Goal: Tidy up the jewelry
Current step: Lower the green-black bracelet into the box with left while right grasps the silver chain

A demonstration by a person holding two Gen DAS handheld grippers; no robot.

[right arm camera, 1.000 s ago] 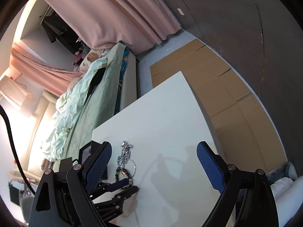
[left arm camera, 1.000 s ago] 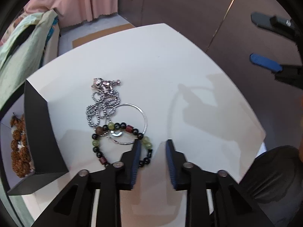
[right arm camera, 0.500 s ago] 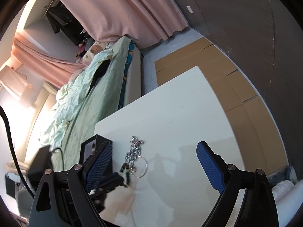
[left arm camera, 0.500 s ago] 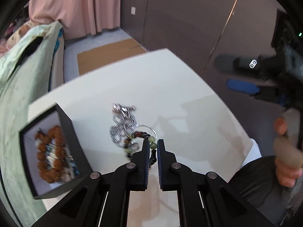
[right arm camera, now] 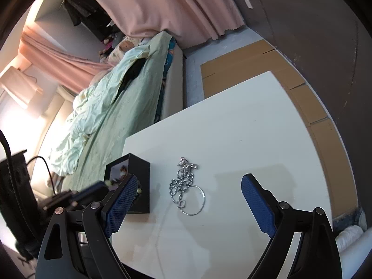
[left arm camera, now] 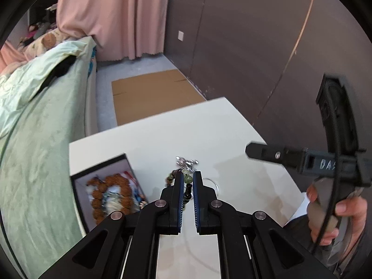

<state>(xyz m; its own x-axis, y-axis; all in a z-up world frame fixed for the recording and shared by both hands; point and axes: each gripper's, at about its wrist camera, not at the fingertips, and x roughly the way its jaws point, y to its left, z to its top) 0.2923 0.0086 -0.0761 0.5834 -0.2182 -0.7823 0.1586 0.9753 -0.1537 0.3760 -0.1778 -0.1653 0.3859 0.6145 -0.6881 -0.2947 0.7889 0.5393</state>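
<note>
Jewelry is being sorted, 1 piece at a time. The bead bracelet (left arm camera: 186, 187) hangs pinched in the left claw (left arm camera: 186, 181), up off the counter (left arm camera: 162, 137) and close to the black box (left arm camera: 102, 193). That box sits open near the counter's left edge, with a brown bead string (left arm camera: 109, 195) already inside. I think this is the carrying step: the bracelet is picked up but not yet dropped in.

Next, the left claw likely needs to go over the open box, get low, and let go so the beads land inside and not on the rim.

The right claw (right arm camera: 186, 207) is spread wide and holds nothing. Below it, a silver chain (right arm camera: 182, 181) and a thin silver ring (right arm camera: 193, 200) lie touching on the white counter.

Around it are a bed with a green blanket (right arm camera: 111, 107), pink curtains (left arm camera: 111, 16), a dark wall (left arm camera: 244, 34) and brown cardboard (right arm camera: 244, 60) on the floor.
</note>
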